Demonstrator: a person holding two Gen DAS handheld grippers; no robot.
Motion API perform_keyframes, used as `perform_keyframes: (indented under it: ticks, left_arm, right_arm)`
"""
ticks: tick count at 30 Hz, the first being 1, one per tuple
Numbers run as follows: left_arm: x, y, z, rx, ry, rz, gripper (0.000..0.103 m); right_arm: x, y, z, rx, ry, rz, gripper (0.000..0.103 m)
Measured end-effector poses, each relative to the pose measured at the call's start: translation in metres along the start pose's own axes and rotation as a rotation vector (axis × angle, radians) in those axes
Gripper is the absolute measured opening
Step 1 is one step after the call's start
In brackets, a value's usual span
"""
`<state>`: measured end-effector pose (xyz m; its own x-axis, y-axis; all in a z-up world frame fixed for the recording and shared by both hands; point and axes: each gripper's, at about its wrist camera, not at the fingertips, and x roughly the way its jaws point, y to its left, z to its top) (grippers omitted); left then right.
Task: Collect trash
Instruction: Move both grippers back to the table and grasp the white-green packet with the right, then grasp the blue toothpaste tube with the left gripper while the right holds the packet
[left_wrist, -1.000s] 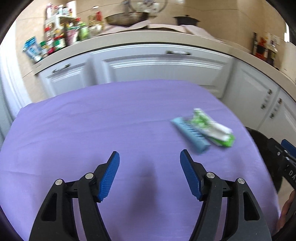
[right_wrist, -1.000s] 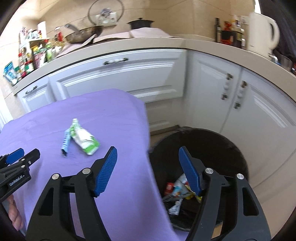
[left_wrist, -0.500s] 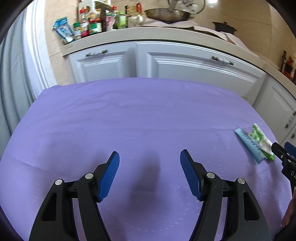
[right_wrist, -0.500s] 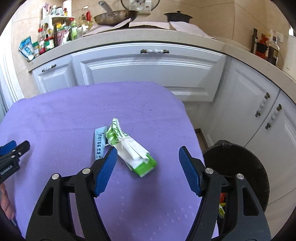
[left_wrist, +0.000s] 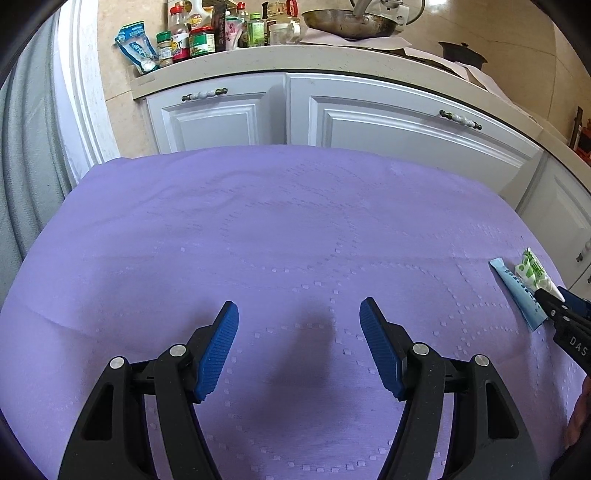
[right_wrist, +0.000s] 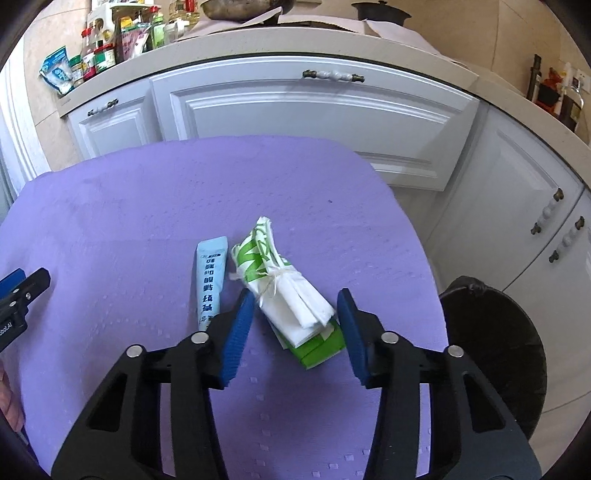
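A kitchen with white cabinets (right_wrist: 317, 122) and a beige counter (left_wrist: 295, 61) crowded with bottles and jars lies behind a table under a purple cloth (left_wrist: 258, 236). Two pieces of trash lie side by side on the cloth: one green-and-white wrapper bundle (right_wrist: 291, 295), folded and tied round the middle with thin string, and one light blue sachet (right_wrist: 209, 280) just beside it, printed with a column of characters too small to read with certainty. The right gripper (right_wrist: 295, 325) is spread wide with nothing held; the near end of the bundle lies between its two blue fingertips (right_wrist: 240, 328), touching neither as far as can be seen, while the far end reaches out beyond them. The sachet sits just outside the left-hand fingertip, its near end hidden behind that finger. To the right of this gripper and below the table edge stands one black bin (right_wrist: 495, 350) lined with a dark bag. The left gripper (left_wrist: 299, 347) is also wide open and empty, hanging over bare cloth; both trash pieces are far off to the right of its fingers, near the cloth's edge. In the left wrist view the other gripper's body shows the letters "DAS"; in the right wrist view a partial label ends in "bot.AI".
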<state>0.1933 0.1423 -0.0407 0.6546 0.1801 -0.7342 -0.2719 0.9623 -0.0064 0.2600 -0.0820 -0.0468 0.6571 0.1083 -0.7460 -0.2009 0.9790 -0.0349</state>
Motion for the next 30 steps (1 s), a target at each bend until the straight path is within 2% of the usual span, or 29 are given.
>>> perform_keyframes:
  ticks: [6, 18, 30]
  left_arm:
    - [-0.002, -0.011, -0.001, 0.016, -0.002, -0.016, 0.066]
    - [-0.013, -0.071, -0.007, 0.117, -0.006, -0.121, 0.067]
    - [-0.023, -0.127, -0.004, 0.188, -0.020, -0.197, 0.070]
  right_arm:
    - [-0.007, -0.002, -0.002, 0.016, -0.033, -0.021, 0.035]
    - [-0.038, -0.038, -0.019, 0.098, -0.098, -0.120, 0.034]
    - [-0.051, -0.088, -0.040, 0.201, -0.103, -0.183, 0.034]
